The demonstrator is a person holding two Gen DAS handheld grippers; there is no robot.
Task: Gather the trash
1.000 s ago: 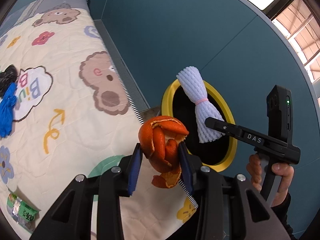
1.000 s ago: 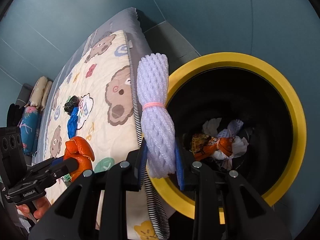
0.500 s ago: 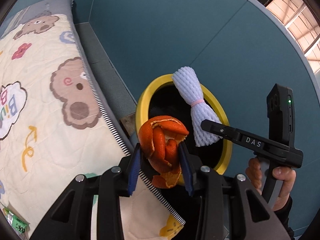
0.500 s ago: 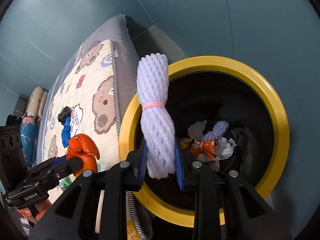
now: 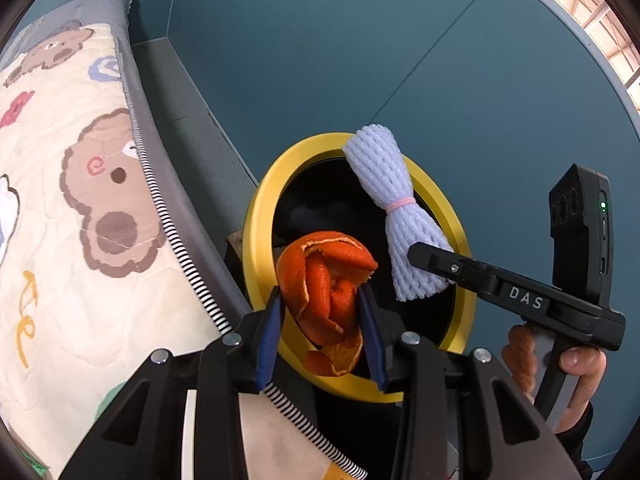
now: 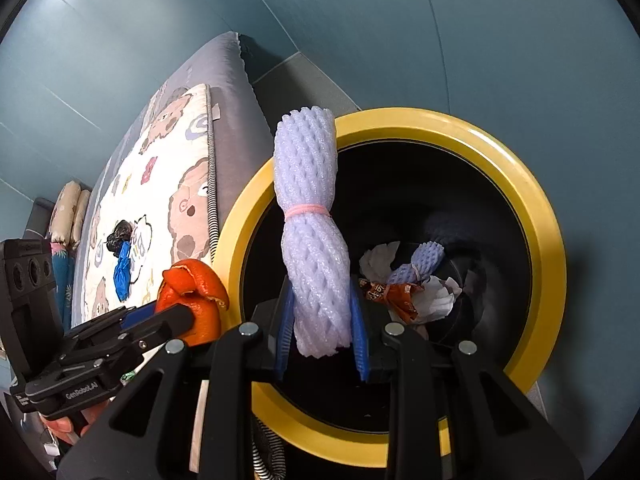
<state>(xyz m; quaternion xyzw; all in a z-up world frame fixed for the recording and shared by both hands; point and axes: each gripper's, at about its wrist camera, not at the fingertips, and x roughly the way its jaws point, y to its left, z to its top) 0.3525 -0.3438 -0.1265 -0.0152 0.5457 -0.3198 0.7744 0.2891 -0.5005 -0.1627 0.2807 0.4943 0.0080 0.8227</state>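
Both grippers loaded above the yellow-rimmed bin [image 6: 532,200]

The left gripper [image 5: 322,322] pinches orange peel [image 5: 326,280] at the rim; the right gripper [image 6: 322,328] clamps a foam net bundle [image 6: 312,240] above wrappers, possibly tissue, inside

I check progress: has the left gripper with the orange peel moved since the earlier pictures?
Yes. The left gripper carried the orange peel off the blanket, toward the yellow-rimmed bin.

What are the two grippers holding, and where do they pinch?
Left gripper pinches the curled orange peel at its lower middle. Right gripper pinches the lilac foam net bundle near its bottom end.
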